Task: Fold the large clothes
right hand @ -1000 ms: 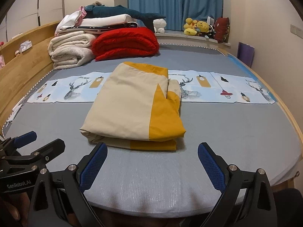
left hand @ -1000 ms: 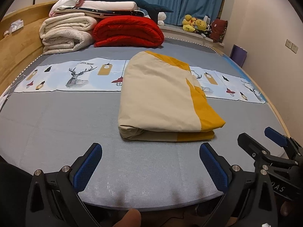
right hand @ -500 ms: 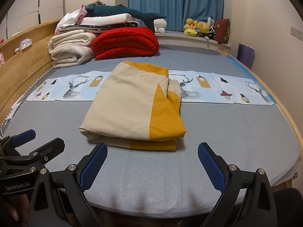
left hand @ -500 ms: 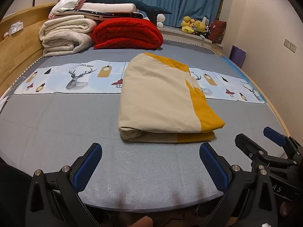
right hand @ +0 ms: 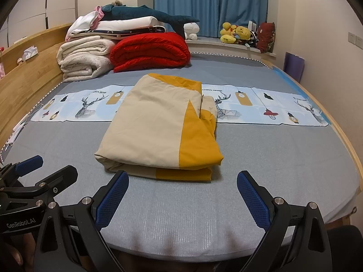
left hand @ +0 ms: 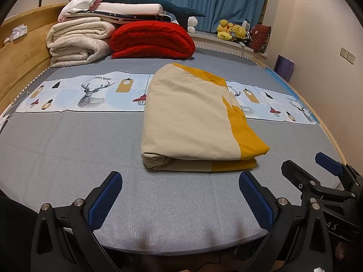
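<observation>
Lying in the middle of the bed (left hand: 68, 158), a folded cream-and-mustard garment (left hand: 190, 122) sits as a thick rectangular bundle, its far end overlapping the printed deer strip (left hand: 90, 93) that runs across the mattress from side to side. Its mustard panel runs down the right side, and the layered fold edges face the near edge of the bed.

Both tools hover just off that near edge, short of the bundle and touching nothing. The left gripper (left hand: 180, 198) has its blue-padded fingers spread wide apart, holding nothing; the right gripper (right hand: 182, 196) is likewise splayed and empty. Each one shows at the edge of the other's view, side by side.

Toward the far left corner of the bed, by the wooden headboard (right hand: 27, 77), rolled cream blankets (right hand: 84, 59) and a red quilt (right hand: 149, 52) are stacked, with more folded linen and a dark teal plush (right hand: 149, 14) on top. Yellow stuffed toys (right hand: 234, 34) sit on the window ledge before blue curtains (right hand: 211, 4).
</observation>
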A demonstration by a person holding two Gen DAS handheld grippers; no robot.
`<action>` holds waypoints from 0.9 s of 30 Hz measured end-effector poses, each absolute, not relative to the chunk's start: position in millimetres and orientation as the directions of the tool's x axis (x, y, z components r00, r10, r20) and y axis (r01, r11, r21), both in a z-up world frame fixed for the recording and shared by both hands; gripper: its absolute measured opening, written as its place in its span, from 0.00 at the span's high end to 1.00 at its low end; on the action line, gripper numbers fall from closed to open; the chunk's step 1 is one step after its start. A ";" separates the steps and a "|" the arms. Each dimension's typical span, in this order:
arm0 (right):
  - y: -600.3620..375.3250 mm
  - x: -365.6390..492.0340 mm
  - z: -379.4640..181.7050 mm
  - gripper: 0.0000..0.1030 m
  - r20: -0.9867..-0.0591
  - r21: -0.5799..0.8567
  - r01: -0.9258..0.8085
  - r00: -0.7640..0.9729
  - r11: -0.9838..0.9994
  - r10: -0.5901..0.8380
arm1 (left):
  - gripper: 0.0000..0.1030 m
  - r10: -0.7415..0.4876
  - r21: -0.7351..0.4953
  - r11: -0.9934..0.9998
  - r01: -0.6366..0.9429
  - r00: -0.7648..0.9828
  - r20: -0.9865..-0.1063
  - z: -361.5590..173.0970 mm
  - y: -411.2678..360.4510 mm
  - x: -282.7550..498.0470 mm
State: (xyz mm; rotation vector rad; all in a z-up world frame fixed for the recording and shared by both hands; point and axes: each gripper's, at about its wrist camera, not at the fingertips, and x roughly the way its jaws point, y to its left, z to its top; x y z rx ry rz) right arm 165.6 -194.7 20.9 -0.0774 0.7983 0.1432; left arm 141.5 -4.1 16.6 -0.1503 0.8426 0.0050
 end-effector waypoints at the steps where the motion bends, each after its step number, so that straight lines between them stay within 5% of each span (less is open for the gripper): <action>1: -195.5 165.5 21.7 0.06 -0.718 -0.015 -0.158 0.689 0.987 0.100 | 0.01 -0.057 -0.133 0.989 -0.064 0.666 -0.744 16.4 -4.8 141.9; 27: -195.6 165.3 21.7 0.07 -0.719 -0.016 -0.158 0.688 0.987 0.099 | 0.01 -0.057 -0.135 0.989 -0.066 0.665 -0.745 16.6 -4.4 143.5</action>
